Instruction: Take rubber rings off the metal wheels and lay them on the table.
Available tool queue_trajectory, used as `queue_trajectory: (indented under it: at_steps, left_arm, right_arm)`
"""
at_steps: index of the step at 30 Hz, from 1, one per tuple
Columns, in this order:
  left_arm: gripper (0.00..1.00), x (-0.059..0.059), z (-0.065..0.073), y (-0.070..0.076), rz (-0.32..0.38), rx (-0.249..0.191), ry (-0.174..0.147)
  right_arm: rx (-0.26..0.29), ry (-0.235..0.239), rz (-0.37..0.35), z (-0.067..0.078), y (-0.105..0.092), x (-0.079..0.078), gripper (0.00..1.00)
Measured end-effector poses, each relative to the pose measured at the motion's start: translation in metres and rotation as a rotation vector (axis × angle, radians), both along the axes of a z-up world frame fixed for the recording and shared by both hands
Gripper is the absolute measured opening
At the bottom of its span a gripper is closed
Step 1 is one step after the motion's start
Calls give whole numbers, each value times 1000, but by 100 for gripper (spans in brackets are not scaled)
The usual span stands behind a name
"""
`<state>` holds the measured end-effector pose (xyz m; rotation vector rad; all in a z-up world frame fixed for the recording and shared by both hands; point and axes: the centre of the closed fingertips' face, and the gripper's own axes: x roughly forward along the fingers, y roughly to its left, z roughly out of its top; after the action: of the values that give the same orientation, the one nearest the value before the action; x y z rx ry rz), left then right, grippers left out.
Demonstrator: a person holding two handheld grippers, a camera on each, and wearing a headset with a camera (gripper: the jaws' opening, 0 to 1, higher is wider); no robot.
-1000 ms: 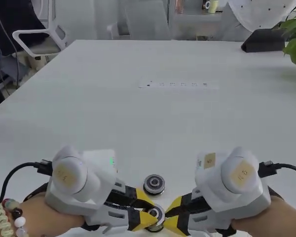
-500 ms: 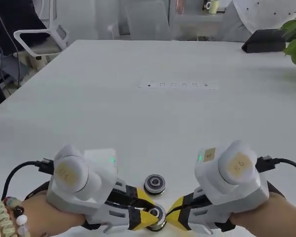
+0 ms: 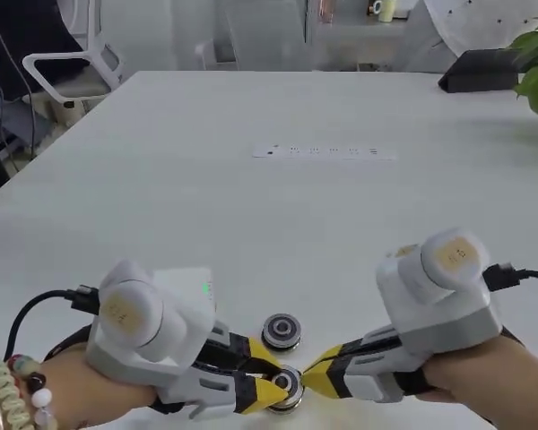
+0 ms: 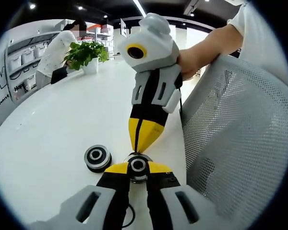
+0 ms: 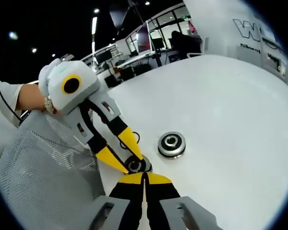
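The left gripper [image 3: 271,390] pinched a small silver metal wheel [image 3: 286,383] with a dark rubber ring [image 4: 129,163] round its rim, at the tabletop's [image 3: 251,224] near edge. The right gripper's [image 3: 310,380] jaws were pressed together, tips touching that rim. A second wheel [image 3: 281,330] lay flat just beside.

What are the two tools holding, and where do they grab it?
The left tool clamps the metal wheel across its rim. The right tool, tips shut, touches its edge; a grip cannot be told.
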<state>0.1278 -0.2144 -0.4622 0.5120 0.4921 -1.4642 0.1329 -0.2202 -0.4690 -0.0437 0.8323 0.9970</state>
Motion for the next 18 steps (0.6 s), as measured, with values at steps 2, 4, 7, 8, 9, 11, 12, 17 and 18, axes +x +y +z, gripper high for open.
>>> queue_trajectory:
  at_steps: [2,4,7,8,9,11,12,17,18]
  left_arm:
    - [7,0,0,0,-8,14,-11]
    - [7,-1,0,0,-11,22,-19]
    - [7,0,0,0,-9,21,-21]
    - [7,0,0,0,-10,20,-21]
    - [7,0,0,0,-10,20,-21]
    - [7,0,0,0,-10,18,-21]
    - [7,-1,0,0,-11,18,-23]
    - [7,-1,0,0,-12,14,-22]
    - [7,-1,0,0,-12,13,-21]
  right_arm:
    - [2,-3,4,1,1,-1,0]
    - [8,-4,5,2,1,-1,0]
    - [14,-4,5,4,2,-2,0]
    - [14,-6,10,4,4,-2,0]
    - [12,-9,13,5,4,-3,0]
    - [13,-12,16,6,5,-4,0]
    - [16,-12,17,6,5,-4,0]
    - [21,-17,25,8,7,-5,0]
    - [21,-19,27,8,7,-5,0]
